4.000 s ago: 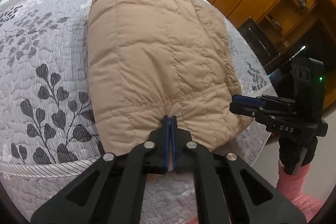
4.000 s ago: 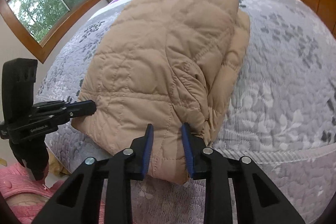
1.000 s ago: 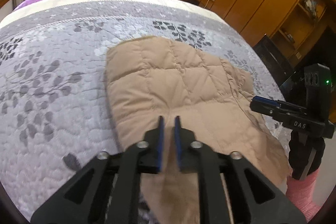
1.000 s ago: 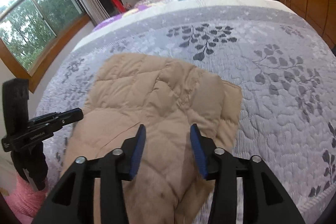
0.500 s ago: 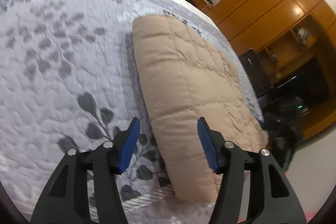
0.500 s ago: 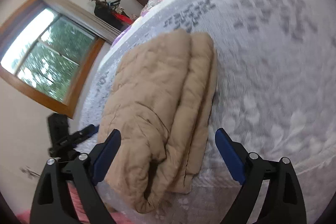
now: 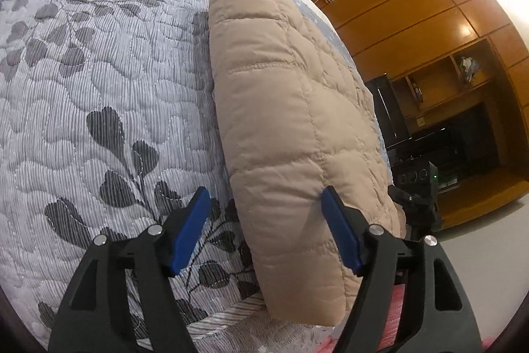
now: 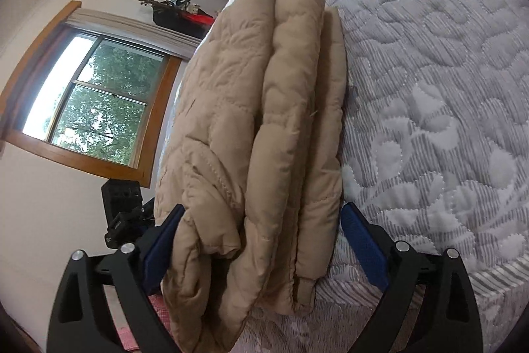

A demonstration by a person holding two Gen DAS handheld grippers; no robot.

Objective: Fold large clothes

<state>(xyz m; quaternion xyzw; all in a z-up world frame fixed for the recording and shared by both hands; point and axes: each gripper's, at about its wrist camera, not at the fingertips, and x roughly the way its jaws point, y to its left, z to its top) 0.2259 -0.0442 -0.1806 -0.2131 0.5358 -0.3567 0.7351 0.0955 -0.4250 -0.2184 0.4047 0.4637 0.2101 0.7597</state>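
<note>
Tan and puffy, the coat [image 7: 291,121] now lies folded in a thick bundle on the bed [image 7: 99,88], near its edge. The left gripper [image 7: 264,227] has let go and is spread wide. The right gripper [image 8: 261,243] is spread around the bundle's end. Folding looks nearly done.

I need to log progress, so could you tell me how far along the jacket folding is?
Done: the tan quilted jacket lies on the bed as a stacked, layered bundle. In hand: the left gripper and right gripper are open, straddling its ends. Left: probably just a final squeeze or tidy.
</note>
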